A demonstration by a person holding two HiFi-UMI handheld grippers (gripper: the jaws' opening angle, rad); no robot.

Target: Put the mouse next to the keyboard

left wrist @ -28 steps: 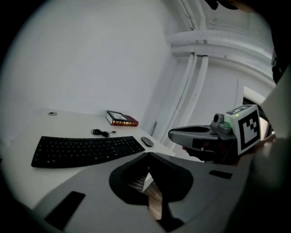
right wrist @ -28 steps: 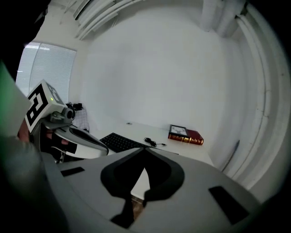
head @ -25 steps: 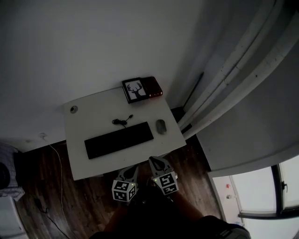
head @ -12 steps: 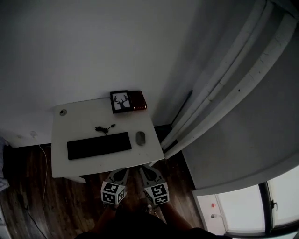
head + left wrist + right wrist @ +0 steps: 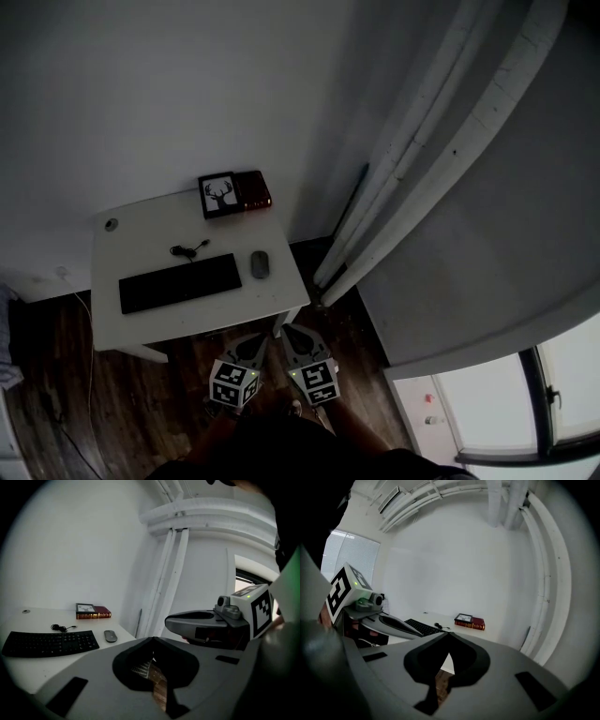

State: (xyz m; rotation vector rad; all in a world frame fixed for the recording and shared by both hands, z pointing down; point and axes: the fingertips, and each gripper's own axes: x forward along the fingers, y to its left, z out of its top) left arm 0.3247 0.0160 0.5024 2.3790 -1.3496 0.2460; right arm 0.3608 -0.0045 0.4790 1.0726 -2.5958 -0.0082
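Withdrawn from the desk (image 5: 141, 248) and its keyboard (image 5: 180, 283) since the earlier frame, the left gripper (image 5: 253, 345) and right gripper (image 5: 293, 337) are each held closed on nothing. The mouse (image 5: 260, 264) is seen just beside the keyboard's right end, so the placing is judged done. The retreat is best kept well clear of it.

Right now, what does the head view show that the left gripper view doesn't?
Only the head view: the left gripper's marker cube, and the whole table standing on the wooden floor. Only the left gripper view: a close look at its own jaws, closed with nothing between. Both: the keyboard, the mouse just right of it, the cable, the book and the right gripper.
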